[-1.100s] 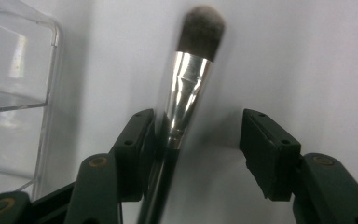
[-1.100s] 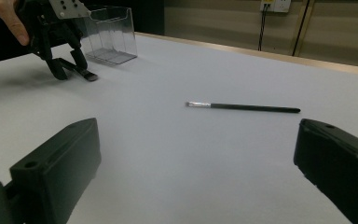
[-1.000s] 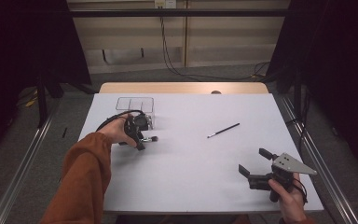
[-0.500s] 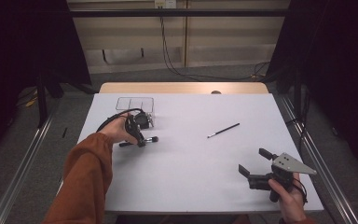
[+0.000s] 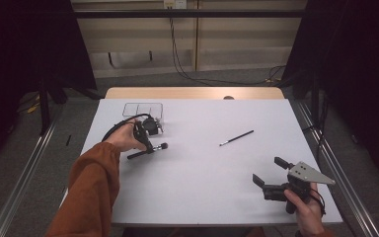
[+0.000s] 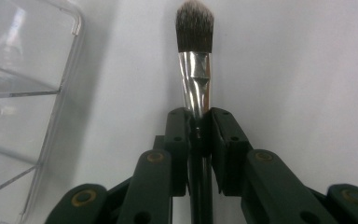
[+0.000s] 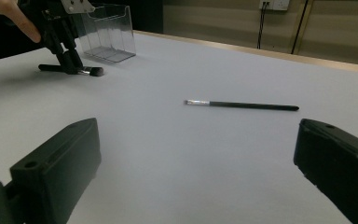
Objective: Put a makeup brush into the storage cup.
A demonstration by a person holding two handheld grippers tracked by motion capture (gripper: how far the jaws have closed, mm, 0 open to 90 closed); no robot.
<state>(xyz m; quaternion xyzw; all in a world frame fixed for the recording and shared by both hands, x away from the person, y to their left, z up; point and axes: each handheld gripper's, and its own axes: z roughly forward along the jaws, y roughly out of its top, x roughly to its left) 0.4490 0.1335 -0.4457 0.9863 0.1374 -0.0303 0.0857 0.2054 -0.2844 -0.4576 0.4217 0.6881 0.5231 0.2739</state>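
Pinching the thick makeup brush (image 6: 195,70) at its handle beside the clear organizer (image 5: 143,109), the left gripper (image 5: 148,143) has barely moved, while the right gripper (image 5: 271,175) waits, jaws spread.

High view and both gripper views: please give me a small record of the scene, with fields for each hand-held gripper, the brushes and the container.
left hand-held gripper: shut on the thick makeup brush, jaws clamped at the base of the metal ferrule
thick makeup brush: lying on the white table, bristles pointing away from the gripper
right hand-held gripper: open, holding nothing, near the table's front right corner
thin brush: lying alone at mid-table, untouched
clear organizer: compartmented, beside the left gripper
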